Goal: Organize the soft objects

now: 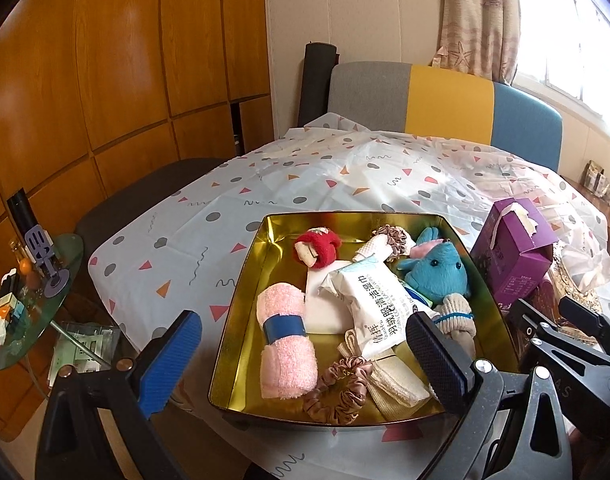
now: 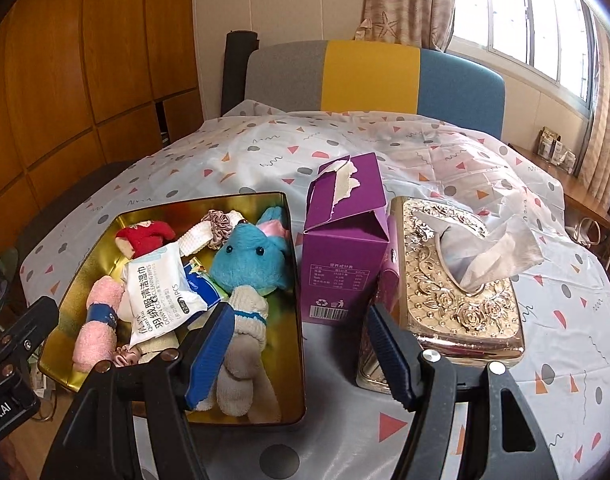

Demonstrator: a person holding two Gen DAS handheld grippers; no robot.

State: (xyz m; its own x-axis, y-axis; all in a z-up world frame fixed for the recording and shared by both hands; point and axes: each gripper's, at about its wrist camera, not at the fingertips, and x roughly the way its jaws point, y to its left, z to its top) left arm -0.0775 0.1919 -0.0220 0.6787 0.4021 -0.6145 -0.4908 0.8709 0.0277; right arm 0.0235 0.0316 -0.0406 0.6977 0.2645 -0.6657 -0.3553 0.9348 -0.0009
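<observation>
Left gripper: my black two-finger tongs with blue pads (image 1: 305,364) fill the lower frame, tilted downward, jaws spread wide, nothing between them.
Right gripper: my matching black, blue-padded tongs (image 2: 301,354) sit lower centre, jaws apart, empty.

I see daylight pouring in from the window (image 2: 545,32) at upper right, blown out to near white in both views. It throws a bright sheen across the tablecloth (image 1: 345,176) and hot reflections off the inside of the gold tin (image 1: 245,300). The wooden wall (image 1: 105,80) on the left sits dimmer and warmer. Both lenses bend straight lines hard toward the edges, with black vignette in the corners. The centre stays sharp; the nearest gripper parts look slightly soft.
</observation>
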